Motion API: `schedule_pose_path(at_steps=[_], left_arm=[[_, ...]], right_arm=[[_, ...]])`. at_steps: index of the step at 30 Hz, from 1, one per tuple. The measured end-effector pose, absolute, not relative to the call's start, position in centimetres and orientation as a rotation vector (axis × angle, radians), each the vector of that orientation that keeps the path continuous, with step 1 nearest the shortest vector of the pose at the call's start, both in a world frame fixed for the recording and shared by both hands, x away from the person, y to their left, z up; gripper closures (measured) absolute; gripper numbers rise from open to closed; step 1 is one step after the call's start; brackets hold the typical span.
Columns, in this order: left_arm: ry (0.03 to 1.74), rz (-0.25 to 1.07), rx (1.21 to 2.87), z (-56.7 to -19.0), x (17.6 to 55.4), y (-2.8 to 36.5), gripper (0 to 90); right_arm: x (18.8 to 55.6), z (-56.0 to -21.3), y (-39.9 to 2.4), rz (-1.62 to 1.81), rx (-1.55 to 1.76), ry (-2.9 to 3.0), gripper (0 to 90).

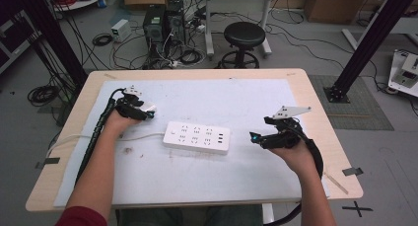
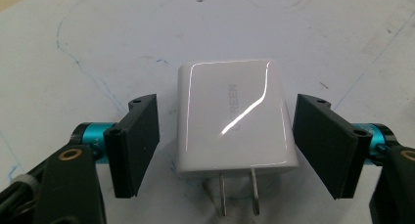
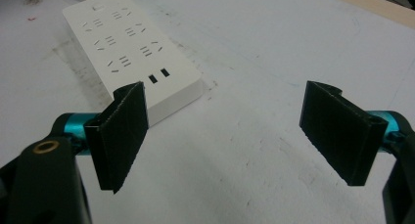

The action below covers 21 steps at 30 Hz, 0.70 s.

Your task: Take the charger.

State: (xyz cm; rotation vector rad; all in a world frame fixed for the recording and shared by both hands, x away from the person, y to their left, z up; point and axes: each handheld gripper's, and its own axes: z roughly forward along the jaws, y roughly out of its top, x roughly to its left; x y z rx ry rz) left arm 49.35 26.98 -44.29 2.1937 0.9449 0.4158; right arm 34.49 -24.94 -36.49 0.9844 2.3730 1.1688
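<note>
Left gripper — held low over the white mat, up and to the left of the power strip; forearm runs in from the table's near edge, wrist bent inward so the jaws point toward the strip. Jaws part-open, bracketing a white charger (prongs toward the camera, lying flat on the mat); a narrow gap shows at each side, pads not pressing.

Right gripper — just right of the power strip, held level, hand cupped under its body, pointing at the strip's end. Jaws wide apart, nothing between them — bare mat below.
</note>
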Motion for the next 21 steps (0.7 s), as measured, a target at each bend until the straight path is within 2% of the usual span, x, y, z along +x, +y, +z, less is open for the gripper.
schedule_pose_path(at_steps=[3,8,11,21], left_arm=[[0.933,0.425,2.198,-44.23,49.34,26.91,32.8],[0.929,0.425,2.199,-44.32,49.37,27.00,34.5],[0.919,0.421,2.195,-44.35,49.35,26.91,39.7],[0.931,0.422,2.200,-43.92,49.00,26.87,42.4]], right_arm=[[34.49,-36.49,-24.87,1.170,0.986,2.377,18.7],[34.49,-36.44,-24.89,1.172,0.989,2.371,18.7],[34.54,-36.45,-24.89,1.168,0.990,2.374,18.7],[34.61,-36.45,-24.90,1.169,0.991,2.370,18.7]])
